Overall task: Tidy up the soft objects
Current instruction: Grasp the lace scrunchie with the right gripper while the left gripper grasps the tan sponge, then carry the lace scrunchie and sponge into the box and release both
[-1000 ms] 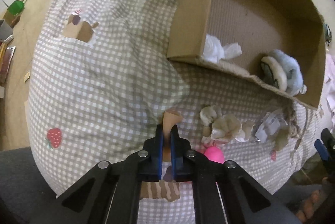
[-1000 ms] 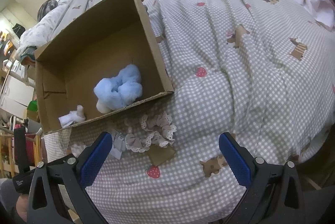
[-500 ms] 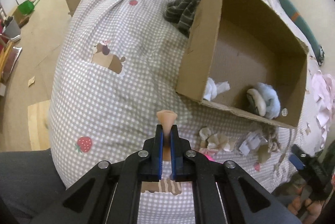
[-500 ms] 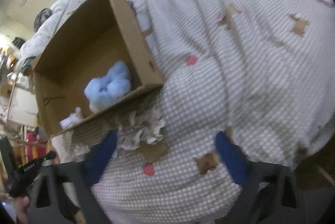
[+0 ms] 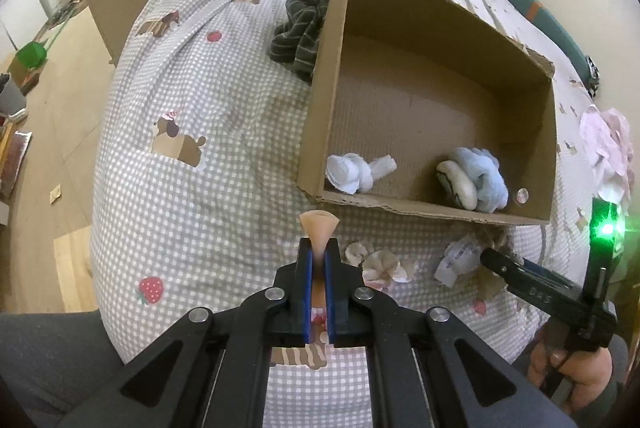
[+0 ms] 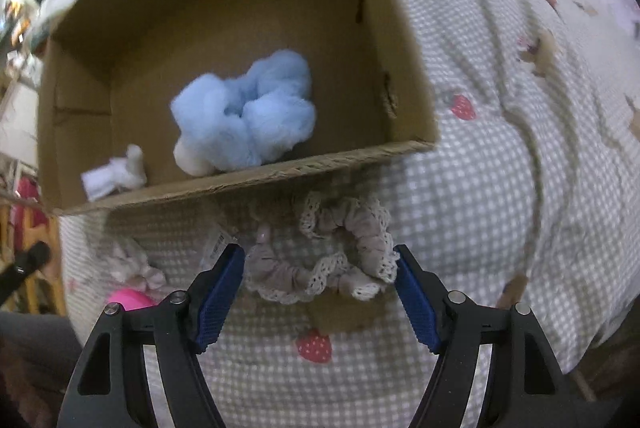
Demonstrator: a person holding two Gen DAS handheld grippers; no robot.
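Left wrist view shows the left gripper with its blue pads pressed tight on a thin peach-coloured piece that flares out like a small fan above the fingertips; what the piece is cannot be told, since most of it is hidden between the pads. It hangs over the checked bedcover, just in front of the near wall of the cardboard box.

Inside the box lie a white rolled cloth near the left corner and a fluffy light-blue scrunchie toward the right, with a cream-coloured soft thing touching it; a small round shiny item sits in the right corner, too small to identify.

Right wrist view has the right gripper spread wide, holding nothing, its pads either side of a beige lace-edged scrunchie that lies on the cover just outside the box's near wall. The scrunchie is gathered fabric with white lace trim, looped in a loose ring. To its left are a paper tag, a pale crumpled flower-like piece and a bright pink item cut off by the gripper frame. This view is blurred toward the edges.

A dark striped garment is bunched against the box's outer left wall.
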